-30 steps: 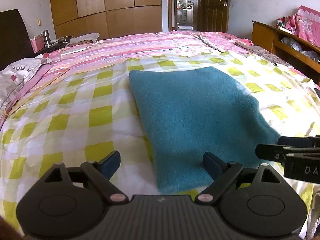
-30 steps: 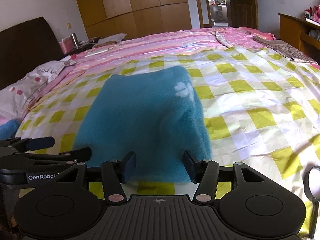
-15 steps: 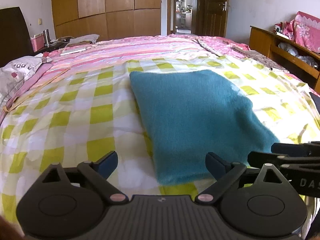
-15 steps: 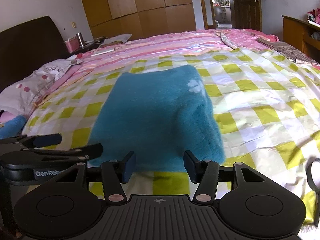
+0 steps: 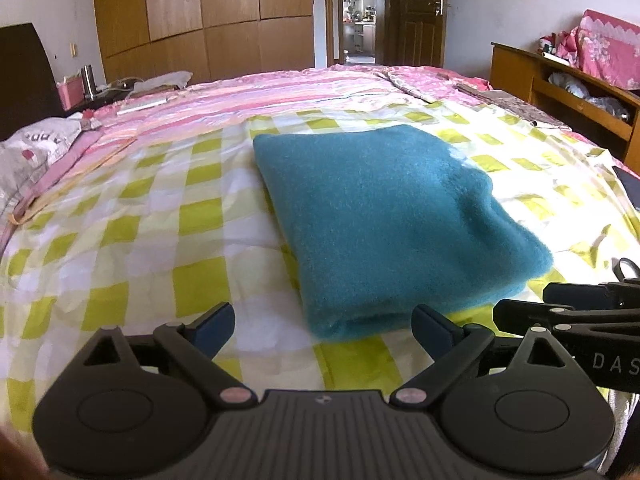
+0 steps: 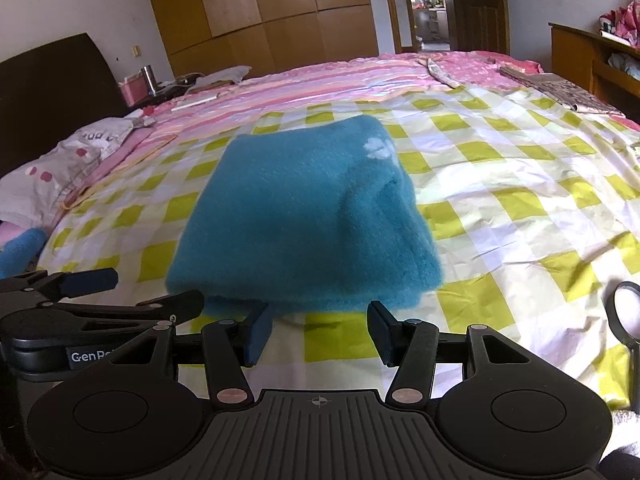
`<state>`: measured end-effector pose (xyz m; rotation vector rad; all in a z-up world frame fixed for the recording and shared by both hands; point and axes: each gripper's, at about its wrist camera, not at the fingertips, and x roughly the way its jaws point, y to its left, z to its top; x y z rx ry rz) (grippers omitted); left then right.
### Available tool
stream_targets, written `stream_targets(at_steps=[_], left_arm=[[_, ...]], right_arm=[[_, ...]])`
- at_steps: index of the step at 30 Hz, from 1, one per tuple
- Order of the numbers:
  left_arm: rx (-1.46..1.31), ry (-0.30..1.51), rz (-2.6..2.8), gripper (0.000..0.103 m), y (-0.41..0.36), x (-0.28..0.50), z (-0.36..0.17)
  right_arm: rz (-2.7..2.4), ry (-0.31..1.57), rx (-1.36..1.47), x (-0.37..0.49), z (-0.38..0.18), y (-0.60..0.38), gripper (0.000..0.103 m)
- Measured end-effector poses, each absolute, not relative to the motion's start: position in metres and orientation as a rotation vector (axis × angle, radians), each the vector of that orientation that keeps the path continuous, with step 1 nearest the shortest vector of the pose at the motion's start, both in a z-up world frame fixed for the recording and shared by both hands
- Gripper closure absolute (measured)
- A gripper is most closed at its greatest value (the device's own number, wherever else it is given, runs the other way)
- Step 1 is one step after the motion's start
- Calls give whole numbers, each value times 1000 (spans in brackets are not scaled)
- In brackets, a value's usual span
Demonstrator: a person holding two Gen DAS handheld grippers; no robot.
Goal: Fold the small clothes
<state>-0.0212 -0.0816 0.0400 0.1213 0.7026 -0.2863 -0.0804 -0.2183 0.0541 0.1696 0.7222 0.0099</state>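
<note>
A folded teal fleece garment lies flat on the yellow-and-white checked bedsheet. It also shows in the right wrist view, with a small white flower mark near its far right corner. My left gripper is open and empty, just short of the garment's near edge. My right gripper is open and empty, just short of the near edge too. Each gripper shows at the edge of the other's view.
A pink striped quilt covers the far half of the bed. A pillow lies at the left. A wooden shelf unit stands at the right. A wardrobe and an open door are behind.
Both grippers have drawn back from the garment, whose near edge now lies just beyond the fingertips. The right gripper's jaws have opened wider. The garment has not moved.
</note>
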Motion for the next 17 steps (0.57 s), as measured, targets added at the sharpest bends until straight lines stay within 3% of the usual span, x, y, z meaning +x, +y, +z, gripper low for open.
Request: stream_targets(at_steps=[17], left_arm=[[146,694,-264,3,-84,-26,37]], right_arm=[[-5,733,176,-83,49,-216,51]])
